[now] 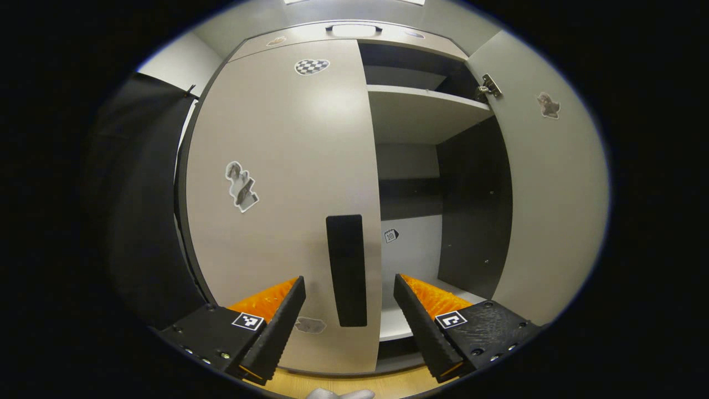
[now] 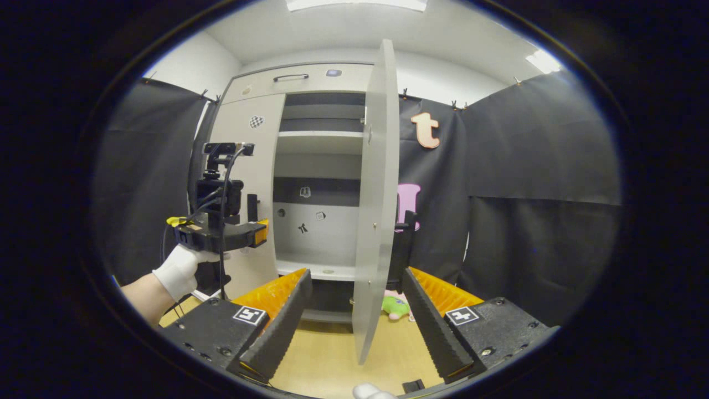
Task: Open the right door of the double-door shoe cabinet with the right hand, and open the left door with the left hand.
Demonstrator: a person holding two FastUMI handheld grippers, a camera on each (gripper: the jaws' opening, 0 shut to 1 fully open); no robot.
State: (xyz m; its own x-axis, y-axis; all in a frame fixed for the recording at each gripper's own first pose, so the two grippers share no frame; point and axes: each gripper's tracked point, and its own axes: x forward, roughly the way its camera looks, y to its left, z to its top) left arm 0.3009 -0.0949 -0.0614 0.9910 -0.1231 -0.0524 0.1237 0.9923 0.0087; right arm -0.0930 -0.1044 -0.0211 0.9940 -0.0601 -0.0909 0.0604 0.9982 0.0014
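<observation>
The cabinet's left door (image 1: 277, 183) is closed, pale with stickers and a black vertical handle (image 1: 346, 270) near its right edge. My left gripper (image 1: 349, 280) is open, its fingers standing on either side of that handle, close to the door. The right door (image 1: 554, 210) is swung wide open, and the shelves (image 1: 421, 111) inside are bare. In the right gripper view the right door (image 2: 376, 205) shows edge-on between the fingers of my open right gripper (image 2: 357, 272), untouched. The left gripper (image 2: 260, 233), held by a gloved hand (image 2: 177, 266), points at the left door (image 2: 249, 183).
Black cloth walls (image 2: 532, 210) close in the booth on both sides. A green toy (image 2: 396, 306) lies on the wooden floor (image 2: 327, 354) behind the open door. A drawer with a handle (image 2: 289, 77) runs across the cabinet's top.
</observation>
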